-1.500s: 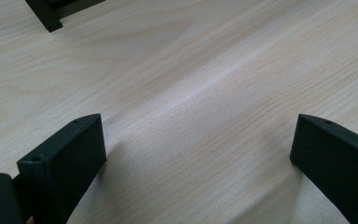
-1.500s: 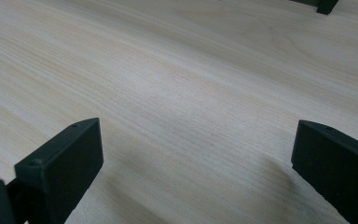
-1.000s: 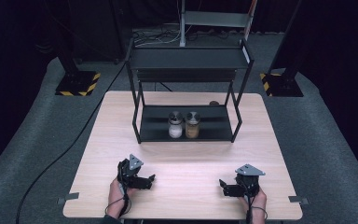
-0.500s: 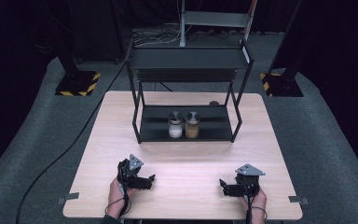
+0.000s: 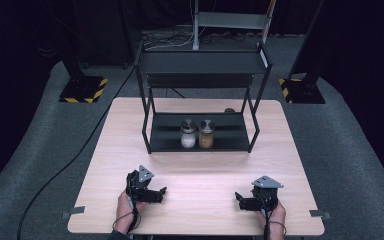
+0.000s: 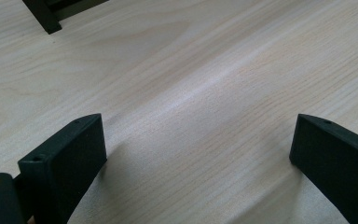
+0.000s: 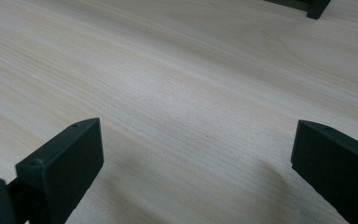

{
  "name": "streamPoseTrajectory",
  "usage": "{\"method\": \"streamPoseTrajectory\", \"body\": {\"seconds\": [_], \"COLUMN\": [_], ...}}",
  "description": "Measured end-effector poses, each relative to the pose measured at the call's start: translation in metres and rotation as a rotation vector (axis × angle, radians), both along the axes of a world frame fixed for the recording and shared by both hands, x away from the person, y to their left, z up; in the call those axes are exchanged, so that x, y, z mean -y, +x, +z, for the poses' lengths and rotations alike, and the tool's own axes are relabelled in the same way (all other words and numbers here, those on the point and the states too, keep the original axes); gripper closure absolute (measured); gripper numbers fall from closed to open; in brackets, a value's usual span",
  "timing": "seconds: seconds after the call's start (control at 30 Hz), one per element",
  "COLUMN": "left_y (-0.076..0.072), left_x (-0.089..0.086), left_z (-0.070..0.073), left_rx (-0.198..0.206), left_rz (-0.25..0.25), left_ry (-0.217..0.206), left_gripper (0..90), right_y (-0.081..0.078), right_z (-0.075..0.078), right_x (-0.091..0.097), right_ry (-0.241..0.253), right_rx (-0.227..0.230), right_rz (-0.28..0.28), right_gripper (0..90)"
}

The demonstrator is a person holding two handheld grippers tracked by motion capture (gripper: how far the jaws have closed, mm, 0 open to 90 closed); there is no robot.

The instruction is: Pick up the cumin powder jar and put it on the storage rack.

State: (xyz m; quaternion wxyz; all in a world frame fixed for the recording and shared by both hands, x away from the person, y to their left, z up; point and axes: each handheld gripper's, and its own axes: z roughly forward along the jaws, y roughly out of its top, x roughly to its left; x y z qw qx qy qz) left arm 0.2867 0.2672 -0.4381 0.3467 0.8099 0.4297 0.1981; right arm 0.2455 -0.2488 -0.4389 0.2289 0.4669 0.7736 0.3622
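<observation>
Two small jars stand side by side, touching or nearly so, on the lower shelf of a black rack [image 5: 147,135] at the far half of the table [image 5: 205,170]: the left jar [image 5: 188,134] holds something white, the right jar [image 5: 206,133] something tan, and each has a metal-looking cap. They look like glass shakers, so I judge them stiff, light to moderate in weight, smooth enough to slip, and breakable if knocked against the rack's posts or dropped. The safest hold is likely across the round body just under the cap, coming in level from the front, since the upper shelf blocks a reach from above; because the jars stand so close, a jaw has little room between them, so taking each from its outer side or nudging one clear first seems wise. The left gripper [image 5: 161,192] and the right gripper [image 5: 239,197] rest on the near edge of the table, well apart from the rack and from each other, tips turned inward. In each gripper view the two black jaws stand wide with only bare wood between them; neither has hold of anything. Compared with the earlier frames nothing differs: both hands lie in the same spots, the jaws are equally spread, and the jars have not shifted.
</observation>
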Motion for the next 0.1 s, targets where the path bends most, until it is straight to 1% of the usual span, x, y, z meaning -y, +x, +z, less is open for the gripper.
{"method": "streamPoseTrajectory", "body": {"seconds": [0.1], "left_y": [0.0001], "left_x": [-0.0001], "left_z": [0.0000], "left_rx": [0.000], "left_rz": [-0.001], "left_ry": [0.000], "left_gripper": [3.2], "right_y": [0.0003], "right_z": [0.0004], "right_x": [-0.0005], "right_ry": [-0.002], "right_rx": [-0.003], "right_rz": [0.000], "right_gripper": [1.4]}}
